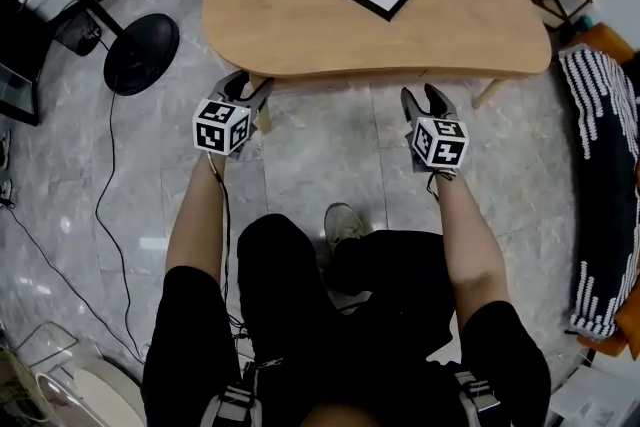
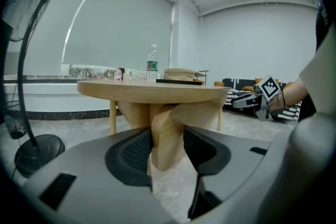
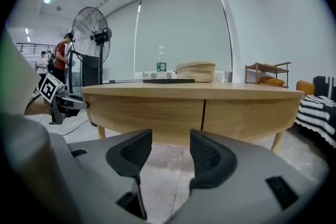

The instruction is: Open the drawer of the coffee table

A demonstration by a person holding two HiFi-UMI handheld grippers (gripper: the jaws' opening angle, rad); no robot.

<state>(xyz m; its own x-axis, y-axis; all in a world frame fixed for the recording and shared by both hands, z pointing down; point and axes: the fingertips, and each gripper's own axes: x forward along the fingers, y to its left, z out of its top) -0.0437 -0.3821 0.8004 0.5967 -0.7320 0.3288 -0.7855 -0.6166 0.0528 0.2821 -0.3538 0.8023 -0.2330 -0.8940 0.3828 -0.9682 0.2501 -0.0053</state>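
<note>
Floor (image 1: 330, 160) before coffee table (image 1: 300, 20) free; table leg (image 2: 168, 126) obstructs left side.

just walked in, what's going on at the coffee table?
A person faces the coffee table with a gripper in each hand. The left gripper is closing its jaws, a table leg in the gap, pads not pressing it. The right gripper is open and empty, facing the shut drawer front.

Matt light wood coffee table (image 1: 300, 15), glossy grey marble floor (image 1: 330, 155)
</note>
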